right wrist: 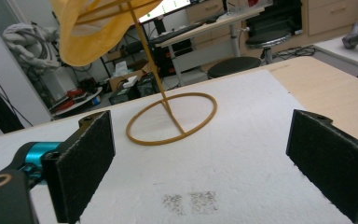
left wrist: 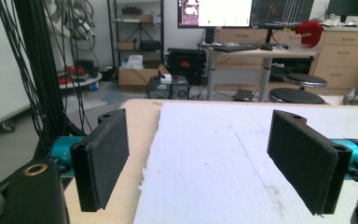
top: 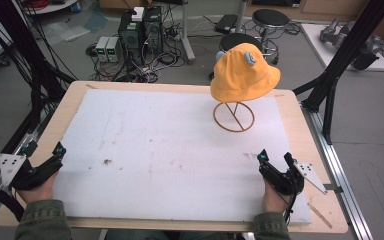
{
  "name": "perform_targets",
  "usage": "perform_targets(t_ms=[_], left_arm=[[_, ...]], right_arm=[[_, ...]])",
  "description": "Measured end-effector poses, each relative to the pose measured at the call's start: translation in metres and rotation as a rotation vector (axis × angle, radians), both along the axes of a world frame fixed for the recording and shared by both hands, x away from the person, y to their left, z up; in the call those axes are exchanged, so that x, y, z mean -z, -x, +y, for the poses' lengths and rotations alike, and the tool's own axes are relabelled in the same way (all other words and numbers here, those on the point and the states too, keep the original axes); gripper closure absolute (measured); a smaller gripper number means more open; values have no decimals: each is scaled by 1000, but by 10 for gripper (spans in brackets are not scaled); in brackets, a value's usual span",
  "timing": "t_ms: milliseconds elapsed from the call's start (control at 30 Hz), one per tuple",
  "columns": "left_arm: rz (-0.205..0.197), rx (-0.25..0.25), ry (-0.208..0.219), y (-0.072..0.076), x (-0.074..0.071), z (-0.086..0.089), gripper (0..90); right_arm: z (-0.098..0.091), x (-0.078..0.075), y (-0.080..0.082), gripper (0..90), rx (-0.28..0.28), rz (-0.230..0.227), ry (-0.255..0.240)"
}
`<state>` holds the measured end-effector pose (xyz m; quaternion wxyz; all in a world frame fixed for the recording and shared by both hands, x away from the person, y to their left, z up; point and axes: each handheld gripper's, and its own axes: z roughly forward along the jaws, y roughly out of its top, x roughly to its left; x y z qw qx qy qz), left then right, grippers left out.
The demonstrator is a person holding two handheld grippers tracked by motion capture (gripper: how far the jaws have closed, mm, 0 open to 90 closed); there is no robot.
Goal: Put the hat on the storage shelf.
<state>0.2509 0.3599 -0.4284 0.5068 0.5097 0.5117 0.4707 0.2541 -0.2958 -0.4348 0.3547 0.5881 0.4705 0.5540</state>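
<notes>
High view: going left to right, the left tongs (top: 44, 155) rest at the near left edge of the bench (top: 290, 107), beside the white foam sheet (top: 170, 150), jaws spread wide and holding nothing. Farther back toward the right, a yellow bucket hat (top: 244, 74) sits atop a wire hat stand (top: 234, 116) on the sheet. At the near right, the right tongs (top: 274, 158) gape equally wide, empty, over the foam.
</notes>
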Motion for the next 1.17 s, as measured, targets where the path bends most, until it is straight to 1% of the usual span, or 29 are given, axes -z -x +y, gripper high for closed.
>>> perform_targets(t_ms=[67, 100, 167, 200, 233, 333, 367, 400, 467, 500, 633, 767, 900, 1000, 1067, 1167], left_arm=[[12, 9, 6, -1, 2, 0, 208], [14, 10, 11, -1, 2, 0, 208], [13, 12, 19, 0, 2, 0, 208], [12, 12, 21, 0, 2, 0, 208], [12, 12, 24, 1, 2, 0, 208], [13, 11, 27, 1, 2, 0, 208], [11, 13, 30, 2, 2, 0, 208], [6, 14, 33, 2, 2, -1, 208], [1, 21, 34, 2, 3, -1, 208], [3, 23, 32, 2, 3, -2, 208], [8, 41, 23, 0, 3, -6, 206], [13, 54, 13, -1, 3, -8, 206], [14, 59, 20, -2, 3, -9, 205], [16, 66, 26, -3, 3, -9, 205], [18, 71, 21, -4, 4, -10, 205], [19, 79, 22, -5, 4, -11, 205]], right_arm=[[-1, 0, 1, 67, 10, 7, -11], [-1, 0, 1, 67, 13, 2, -14], [0, 0, 2, 67, 10, 6, -9], [0, 0, 2, 67, 8, -2, 8], [1, 0, 2, 67, 3, 1, 15], [4, 0, 2, 67, -5, 4, 27], [4, 0, 2, 67, -8, 5, 31], [4, 0, 1, 67, -10, 0, 44], [5, 0, 1, 67, -12, 3, 49], [6, 0, 1, 67, -13, 3, 59], [7, 0, 0, 67, -19, 4, 73], [7, 1, 0, 67, -23, 11, 76], [7, 1, -1, 67, -28, 13, 70], [8, 1, -1, 67, -33, 7, 78], [8, 1, -2, 67, -37, 3, 89], [9, 2, -4, 67, -45, 12, 83]])
